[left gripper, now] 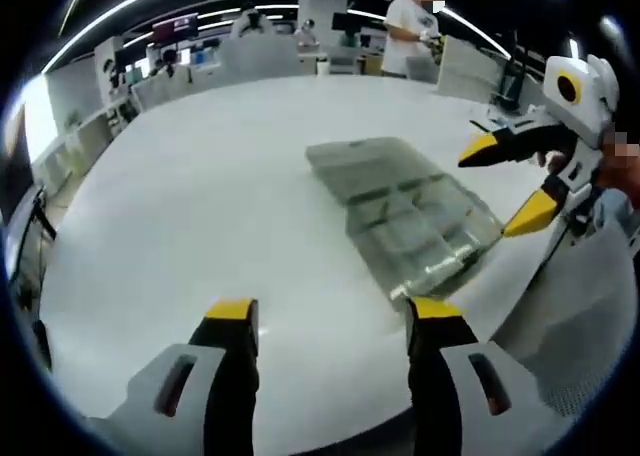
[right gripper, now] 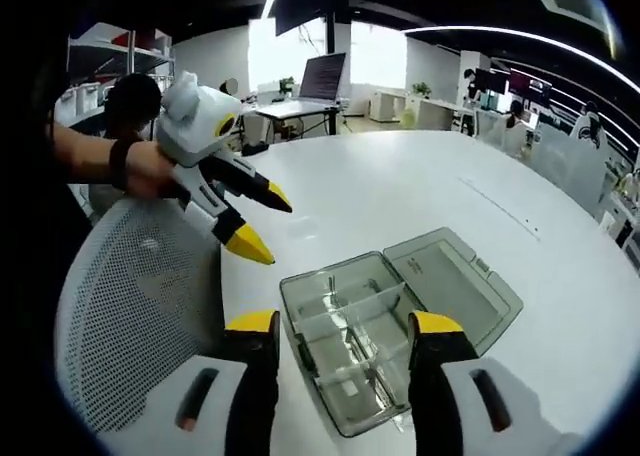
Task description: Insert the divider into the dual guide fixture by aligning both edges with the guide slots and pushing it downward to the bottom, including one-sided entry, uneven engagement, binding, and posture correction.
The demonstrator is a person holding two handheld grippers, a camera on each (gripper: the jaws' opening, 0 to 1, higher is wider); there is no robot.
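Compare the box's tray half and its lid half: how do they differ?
In the right gripper view, the tray is split by clear dividers into compartments; the lid is one flat undivided panel. The tray lies between the right gripper jaws; the lid lies beyond them, folded open flat. Both are clear grey plastic, hinged together, resting on the white table.

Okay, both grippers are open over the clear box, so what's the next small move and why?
Probably lower the right gripper toward the dividers inside the clear box. Its jaws are open and empty just above the compartments, the lid lies open, and the left gripper hovers off to the side.
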